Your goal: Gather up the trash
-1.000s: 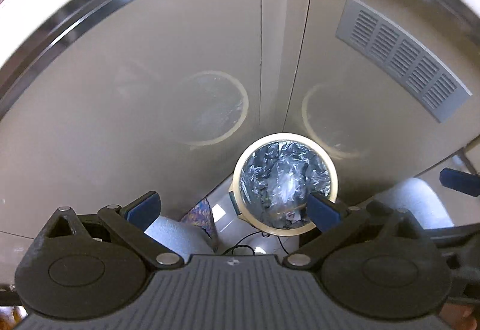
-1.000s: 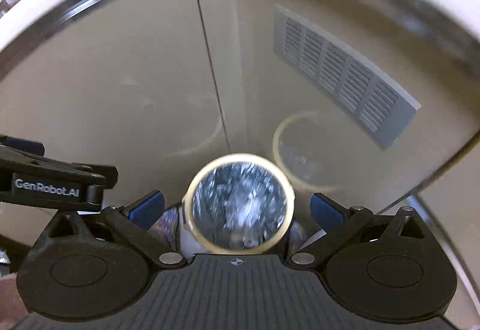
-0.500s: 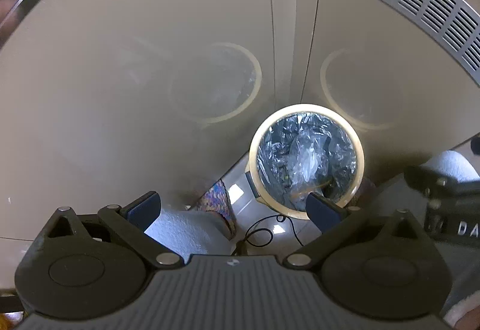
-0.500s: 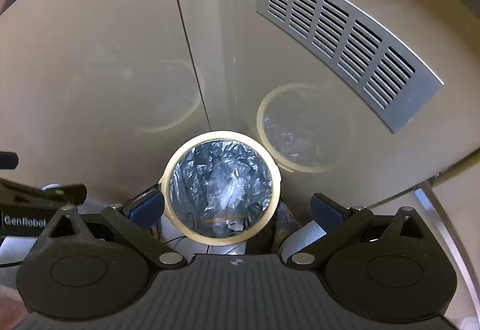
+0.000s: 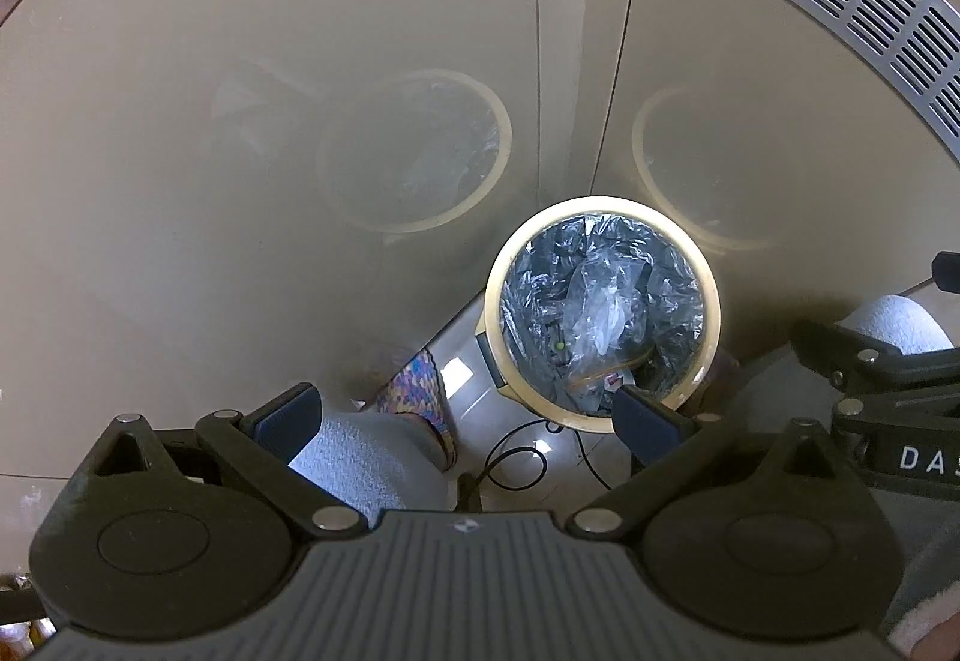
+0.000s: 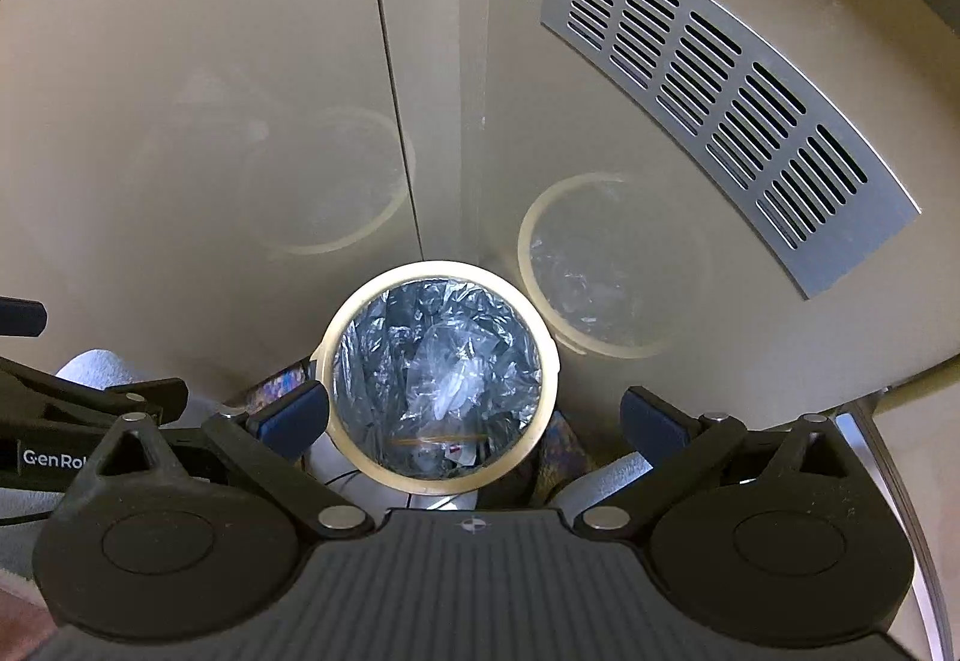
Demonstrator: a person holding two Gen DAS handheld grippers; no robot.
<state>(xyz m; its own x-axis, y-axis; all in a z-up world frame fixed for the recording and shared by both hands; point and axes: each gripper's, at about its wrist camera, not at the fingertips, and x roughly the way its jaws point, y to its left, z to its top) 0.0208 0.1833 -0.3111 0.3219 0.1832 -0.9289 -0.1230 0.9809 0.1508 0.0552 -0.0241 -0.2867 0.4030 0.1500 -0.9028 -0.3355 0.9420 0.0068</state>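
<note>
A round cream-rimmed trash bin [image 5: 603, 307] stands upright, lined with dark plastic, holding crumpled clear plastic [image 5: 600, 310].

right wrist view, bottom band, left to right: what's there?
Left claw → bin → bin's reflection → vent

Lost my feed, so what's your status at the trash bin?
Both tools open, empty: left tool, right tool. Trash bin below, lined, clear bag inside. Nothing blocking.
</note>
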